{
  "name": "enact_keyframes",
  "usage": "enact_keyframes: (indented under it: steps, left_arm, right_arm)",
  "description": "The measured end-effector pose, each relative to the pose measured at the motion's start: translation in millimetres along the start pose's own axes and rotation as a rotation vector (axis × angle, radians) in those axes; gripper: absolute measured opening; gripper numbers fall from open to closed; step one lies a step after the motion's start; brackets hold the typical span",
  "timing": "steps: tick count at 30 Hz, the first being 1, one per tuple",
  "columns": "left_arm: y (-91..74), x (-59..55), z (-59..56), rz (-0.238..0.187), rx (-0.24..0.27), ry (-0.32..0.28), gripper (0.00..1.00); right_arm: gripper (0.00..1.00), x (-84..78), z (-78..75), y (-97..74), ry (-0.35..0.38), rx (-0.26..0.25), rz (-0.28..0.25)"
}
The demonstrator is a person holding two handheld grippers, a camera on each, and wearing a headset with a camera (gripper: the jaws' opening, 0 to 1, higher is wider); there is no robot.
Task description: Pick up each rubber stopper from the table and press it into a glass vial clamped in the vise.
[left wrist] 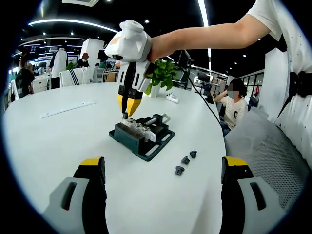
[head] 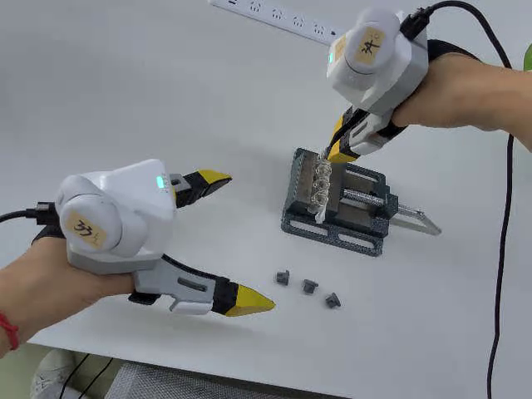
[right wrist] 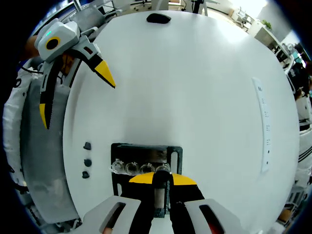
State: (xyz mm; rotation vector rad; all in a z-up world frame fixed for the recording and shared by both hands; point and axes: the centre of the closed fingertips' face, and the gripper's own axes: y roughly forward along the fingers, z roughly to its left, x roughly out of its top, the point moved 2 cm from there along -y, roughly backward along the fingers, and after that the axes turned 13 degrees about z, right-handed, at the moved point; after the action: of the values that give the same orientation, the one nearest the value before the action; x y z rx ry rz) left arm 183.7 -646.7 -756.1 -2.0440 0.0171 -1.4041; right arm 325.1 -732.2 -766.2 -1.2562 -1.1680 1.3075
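Note:
A dark vise (head: 366,229) (left wrist: 127,138) (right wrist: 117,147) holds a row of several clear glass vials (head: 321,179) (left wrist: 138,127) (right wrist: 131,168). My right gripper (head: 332,155) (left wrist: 126,113) (right wrist: 162,179) points down over the vial at the far end of the row, its yellow tips close together on a small dark rubber stopper. Three dark rubber stoppers (head: 310,286) (left wrist: 185,160) (right wrist: 87,162) lie loose on the white table in front of the vise. My left gripper (head: 237,241) (left wrist: 163,163) (right wrist: 75,97) hovers wide open to the left of them, holding nothing.
A white power strip (head: 274,15) (left wrist: 68,108) (right wrist: 265,126) lies at the table's far side. A black cable (head: 503,249) runs down the right. The near table edge (head: 249,378) is close below the left gripper. People sit at other desks behind.

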Motion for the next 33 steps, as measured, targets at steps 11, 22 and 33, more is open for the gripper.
enact_keyframes:
  steps: [11,22,33]
  left_arm:
    - [1.1,0.5,-0.9,-0.002,-0.005,0.000,0.99]
    - [1.0,1.1,-1.7,0.002,-0.004,-0.002,0.99]
    - [1.8,1.4,-2.7,0.001,-0.005,-0.004,0.99]
  right_arm:
    - [0.06,-1.9,-1.2,0.9,0.010,0.001,-0.018]
    - [0.08,-2.9,3.8,-0.1,-0.006,-0.007,-0.037]
    - [0.08,-1.9,-0.4,1.7,-0.026,-0.010,-0.039]
